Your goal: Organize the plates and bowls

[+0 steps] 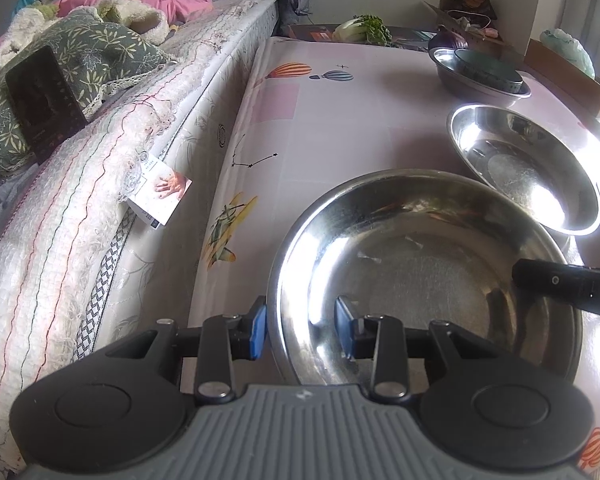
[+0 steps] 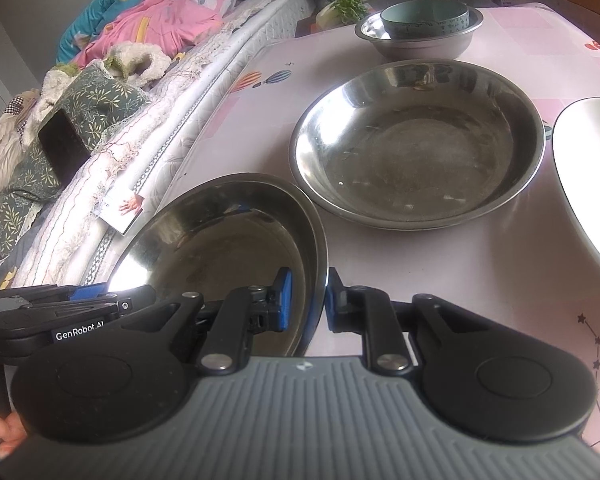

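**Inspector:** Both your left tongs (image 1: 300,330) and right tongs (image 2: 307,300) are clamped on the near steel plate's (image 2: 220,232) opposite rims, near counter (image 2: 440,280) edge.

**Operator:** Handling?

**Inspector:** Likely light, stiff, slick; keep to the rims.

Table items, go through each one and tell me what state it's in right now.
Near steel plate: upright, rim gripped on two sides.
Second steel plate: flat on table, empty, untouched.
Far steel bowl: upright, teal bowl nested inside.
White plate: on table, partly out of view.
Left tool: straddling near plate's rim.
Right tool: shut on near plate's rim.
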Action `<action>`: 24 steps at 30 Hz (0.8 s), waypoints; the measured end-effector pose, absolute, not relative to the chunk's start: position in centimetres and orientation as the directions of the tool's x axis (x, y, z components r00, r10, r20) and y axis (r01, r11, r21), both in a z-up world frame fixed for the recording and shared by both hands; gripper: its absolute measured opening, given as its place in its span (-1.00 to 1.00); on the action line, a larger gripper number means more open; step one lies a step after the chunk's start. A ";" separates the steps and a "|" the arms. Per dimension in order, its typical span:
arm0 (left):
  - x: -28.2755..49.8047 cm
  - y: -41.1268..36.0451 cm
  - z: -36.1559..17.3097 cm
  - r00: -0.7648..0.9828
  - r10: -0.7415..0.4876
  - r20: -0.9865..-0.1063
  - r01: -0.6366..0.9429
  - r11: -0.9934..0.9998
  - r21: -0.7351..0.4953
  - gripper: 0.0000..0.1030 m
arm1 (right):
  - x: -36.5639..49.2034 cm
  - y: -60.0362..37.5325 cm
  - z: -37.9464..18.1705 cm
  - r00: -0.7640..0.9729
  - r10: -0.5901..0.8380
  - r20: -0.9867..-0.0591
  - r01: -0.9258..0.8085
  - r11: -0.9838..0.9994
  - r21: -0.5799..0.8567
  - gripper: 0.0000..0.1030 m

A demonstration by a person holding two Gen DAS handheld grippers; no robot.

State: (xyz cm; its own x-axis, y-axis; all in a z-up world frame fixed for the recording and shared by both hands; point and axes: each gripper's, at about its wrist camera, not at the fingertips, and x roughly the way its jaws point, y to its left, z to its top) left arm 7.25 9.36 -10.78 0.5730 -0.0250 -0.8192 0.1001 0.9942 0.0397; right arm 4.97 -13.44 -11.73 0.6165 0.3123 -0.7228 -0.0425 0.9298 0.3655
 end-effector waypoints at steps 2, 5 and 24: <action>7.2 9.5 -10.7 0.576 -0.025 -0.817 0.097 0.995 0.038 -0.31 | 5.0 -13.3 -11.6 0.618 0.311 -0.722 -0.049 0.932 0.360 -0.68; 7.2 9.7 -10.4 0.582 -0.025 -0.813 0.091 0.995 0.035 -0.31 | 5.0 -13.1 -11.4 0.620 0.311 -0.720 -0.059 0.934 0.354 -0.68; 6.9 10.2 -10.1 0.598 -0.038 -0.800 0.085 0.996 0.017 -0.31 | 4.9 -13.0 -11.0 0.631 0.316 -0.709 -0.074 0.934 0.350 -0.68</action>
State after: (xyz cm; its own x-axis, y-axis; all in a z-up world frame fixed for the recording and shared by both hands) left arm 6.89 10.15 -10.09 0.5983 -0.0378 -0.8004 0.0855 0.9962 0.0168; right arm 4.89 -12.97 -10.96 0.6309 0.3159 -0.7086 -0.0745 0.9338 0.3500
